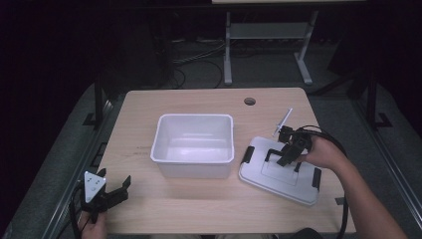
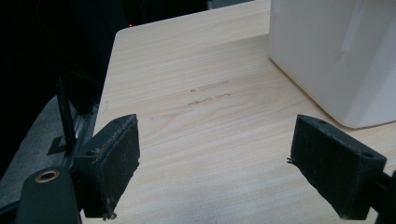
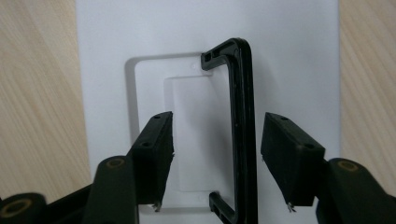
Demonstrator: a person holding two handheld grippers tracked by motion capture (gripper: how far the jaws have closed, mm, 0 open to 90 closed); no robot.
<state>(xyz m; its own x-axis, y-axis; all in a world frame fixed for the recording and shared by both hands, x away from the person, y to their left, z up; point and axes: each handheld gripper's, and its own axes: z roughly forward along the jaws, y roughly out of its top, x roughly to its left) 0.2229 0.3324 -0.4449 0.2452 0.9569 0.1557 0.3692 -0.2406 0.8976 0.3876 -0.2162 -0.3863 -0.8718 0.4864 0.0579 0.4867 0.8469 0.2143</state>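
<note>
Lid (image 1: 278, 172) lies flat on the table (image 1: 199, 214) at about four o'clock from the white tub (image 1: 193, 145), just beside it but not touching, so the tub is uncovered and empty as far as the high view shows. The right gripper (image 1: 290, 149) hangs over the lid's middle, and in the right gripper view its jaws are spread with the black handle (image 3: 243, 126) standing up between them, nearer the right-hand pad (image 3: 285, 154) than the left one; neither pad touches it yet. The right gripper (image 3: 217, 161) points straight down at the lid's recessed panel.

The left gripper (image 1: 107, 191) waits at the table's near edge, around eight o'clock from the tub and well apart from it, jaws spread wide on nothing; its own view looks across bare wood toward the tub's corner (image 2: 336, 56).

Judging by this, the work is at its start: the handle is lined up but not gripped, and closing on it, lifting the lid, carrying it toward ten o'clock and seating it on the tub all remain.
</note>
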